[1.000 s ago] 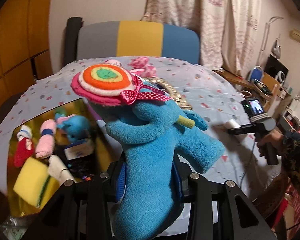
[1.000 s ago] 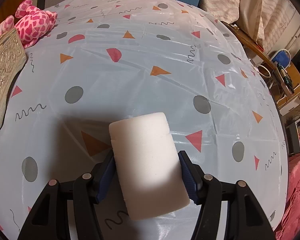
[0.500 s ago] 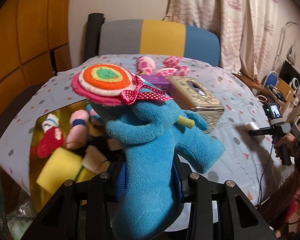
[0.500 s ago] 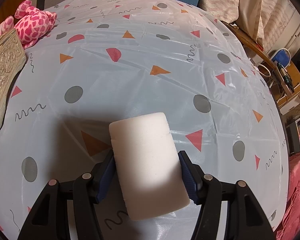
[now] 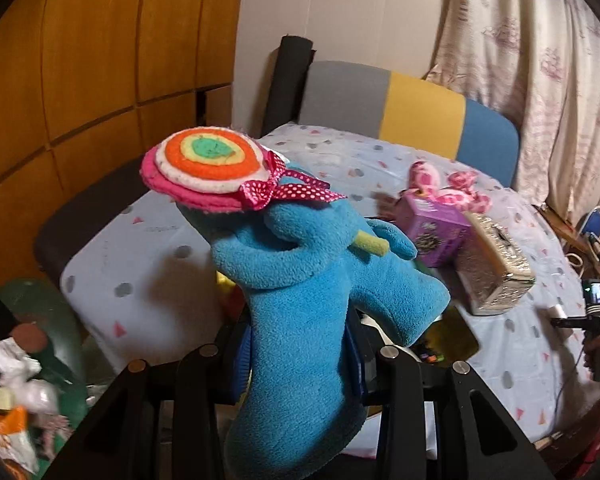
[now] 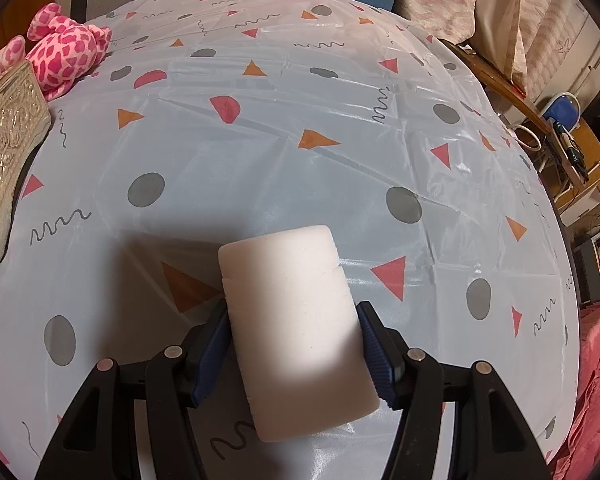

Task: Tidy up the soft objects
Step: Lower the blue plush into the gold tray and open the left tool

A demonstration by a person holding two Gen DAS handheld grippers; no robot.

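My left gripper [image 5: 300, 356] is shut on a blue plush toy [image 5: 300, 304] that carries a felt lollipop [image 5: 208, 162] with a pink dotted bow; I hold it up above the table's left end. The toy hides most of what lies under it. My right gripper [image 6: 294, 340] is shut on a white sponge block [image 6: 292, 320], held just over the patterned tablecloth [image 6: 260, 128]. The right gripper with the sponge also shows small in the left wrist view [image 5: 560, 316]. A pink spotted plush [image 6: 68, 48] lies at the far left of the table, also in the left wrist view [image 5: 456, 192].
A gold embossed box [image 5: 492, 264] and a purple box [image 5: 432, 228] stand mid-table; the gold box shows in the right wrist view [image 6: 4, 140]. A striped chair back [image 5: 404, 108] stands behind the table. Clutter [image 5: 16, 376] lies on the floor at left.
My left gripper has swung left and pulled back with the blue plush: the tray of soft items is now hidden under the toy and the floor clutter came into view. The right gripper has not moved.
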